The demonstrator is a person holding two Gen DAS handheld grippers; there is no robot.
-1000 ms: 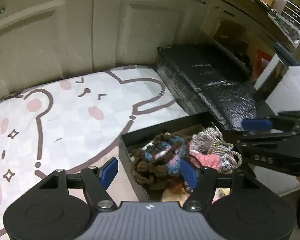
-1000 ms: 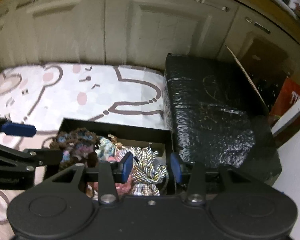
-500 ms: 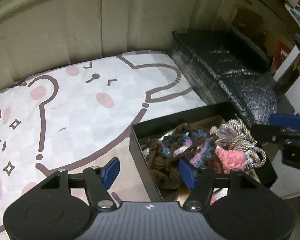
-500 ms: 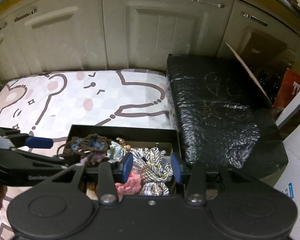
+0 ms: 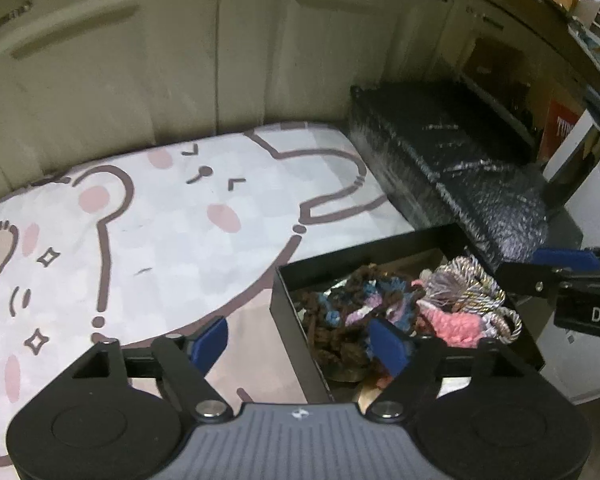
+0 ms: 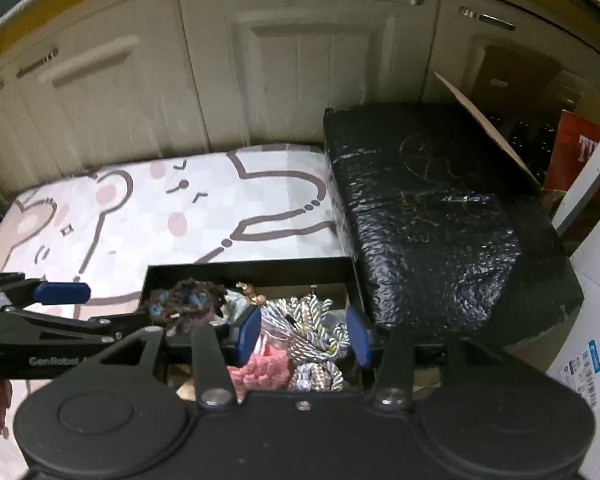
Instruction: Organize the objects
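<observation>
Both the left gripper [image 5: 302, 342] and the right gripper [image 6: 303, 334] had just been opening, their jaws apart and holding nothing, above the black box [image 5: 296, 312] of yarn bundles [image 6: 312, 320].

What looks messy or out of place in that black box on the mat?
The black box is crammed: brown-blue yarn, a pink knitted piece and twisted silver cord lie tangled together, heaped to the rim. Nothing has spilled onto the bear-print mat.

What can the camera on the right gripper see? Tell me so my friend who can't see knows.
The right gripper, its jaws open and just widening, hovers over an open black box full of yarn and twisted cord. The box sits on a cartoon bear mat beside a black wrapped bundle.
</observation>
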